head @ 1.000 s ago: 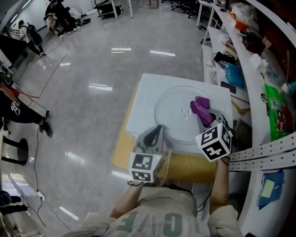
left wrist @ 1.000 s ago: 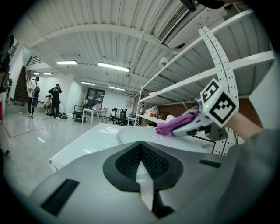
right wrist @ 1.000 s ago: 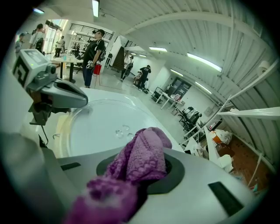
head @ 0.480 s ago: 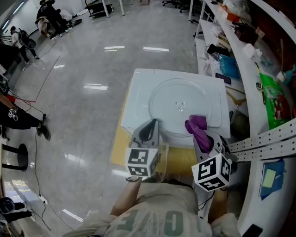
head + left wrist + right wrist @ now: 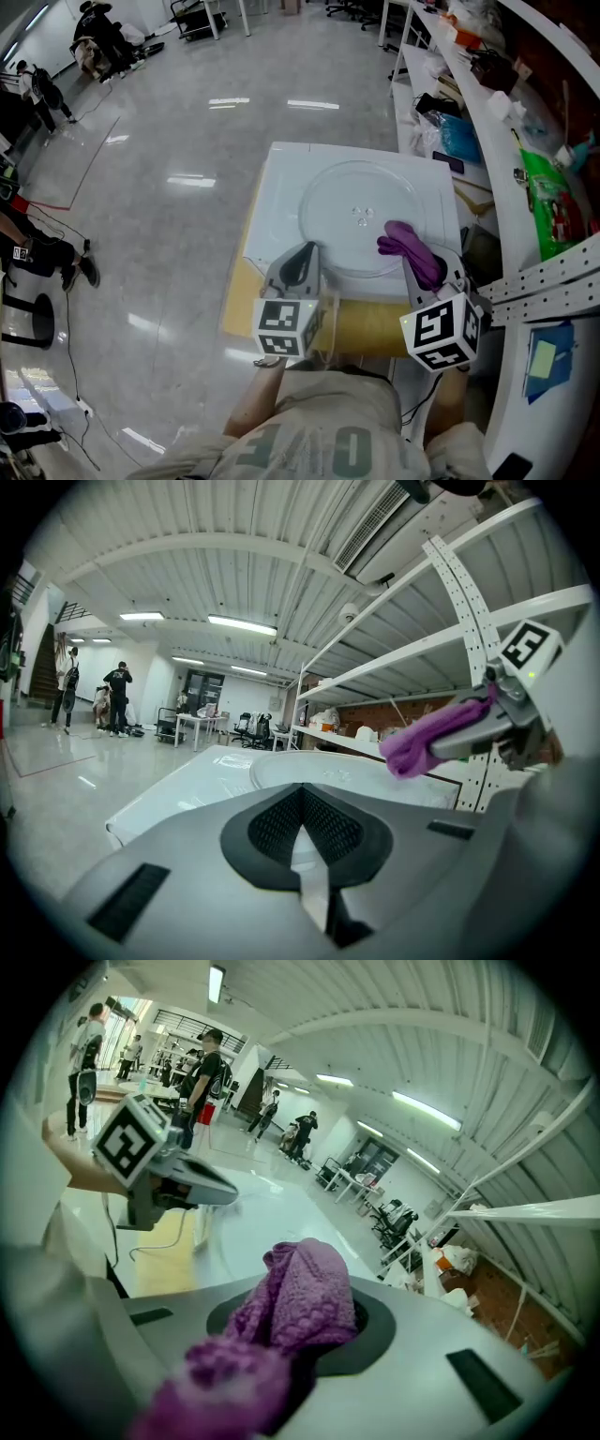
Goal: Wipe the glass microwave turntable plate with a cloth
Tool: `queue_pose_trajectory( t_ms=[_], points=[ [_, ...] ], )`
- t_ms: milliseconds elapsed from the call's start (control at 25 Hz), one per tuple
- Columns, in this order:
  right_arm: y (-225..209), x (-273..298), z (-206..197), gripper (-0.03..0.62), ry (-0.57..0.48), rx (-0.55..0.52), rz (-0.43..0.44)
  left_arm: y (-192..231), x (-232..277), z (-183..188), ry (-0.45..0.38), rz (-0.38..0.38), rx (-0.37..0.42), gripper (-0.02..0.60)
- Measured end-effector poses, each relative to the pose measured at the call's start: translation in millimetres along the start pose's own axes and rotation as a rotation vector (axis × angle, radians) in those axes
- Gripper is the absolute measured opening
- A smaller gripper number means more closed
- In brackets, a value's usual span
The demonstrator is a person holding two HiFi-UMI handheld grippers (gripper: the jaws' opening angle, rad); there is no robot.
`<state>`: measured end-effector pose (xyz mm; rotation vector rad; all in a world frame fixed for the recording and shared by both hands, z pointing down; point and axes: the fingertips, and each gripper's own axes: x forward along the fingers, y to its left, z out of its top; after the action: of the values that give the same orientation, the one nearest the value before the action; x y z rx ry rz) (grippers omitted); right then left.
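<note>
The glass turntable plate (image 5: 337,202) lies flat on top of a white appliance (image 5: 279,192), face-up so a cloth can sweep across it. The purple cloth (image 5: 409,242) hangs over the plate's near right rim, bunched and pinched in the right gripper (image 5: 429,266), whose jaws are closed tight on the fabric. Its loose end points toward the plate's centre, likely ready for a wiping pass. At the plate's near left rim the left gripper (image 5: 302,255) has its jaws drawn together with nothing between them; it may be steadying the plate, though contact cannot be confirmed
</note>
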<state>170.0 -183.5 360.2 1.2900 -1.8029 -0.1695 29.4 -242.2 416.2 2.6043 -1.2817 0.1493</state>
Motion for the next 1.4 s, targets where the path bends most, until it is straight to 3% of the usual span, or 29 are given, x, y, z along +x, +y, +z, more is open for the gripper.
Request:
queue_pose_trajectory(
  t_ms=[160, 360, 600, 1040, 1400],
  points=[
    [-58.0, 30.4, 17.3, 0.058, -0.035, 0.0, -0.097, -1.1, 1.1, -0.9, 0.0, 0.002, 0.002, 0.002],
    [-89.1, 91.1, 12.1, 0.06, 0.016, 0.021, -0.091, -2.6, 2.6, -2.4, 0.004, 0.001, 0.005, 0.002],
    [-67.4, 111.2, -9.6, 0.058, 0.065, 0.028, -0.037, -2.5, 1.6, 0.1, -0.002, 0.006, 0.006, 0.002],
    [-16.4, 34.0, -33.3, 0.06, 0.057, 0.058, -0.059, 0.3, -0.7, 1.2, -0.004, 0.013, 0.011, 0.002],
    [27.9, 2.8, -31.2, 0.06, -0.002, 0.101, -0.011, -0.5, 0.9, 0.1, -0.004, 0.017, 0.012, 0.002]
  ],
)
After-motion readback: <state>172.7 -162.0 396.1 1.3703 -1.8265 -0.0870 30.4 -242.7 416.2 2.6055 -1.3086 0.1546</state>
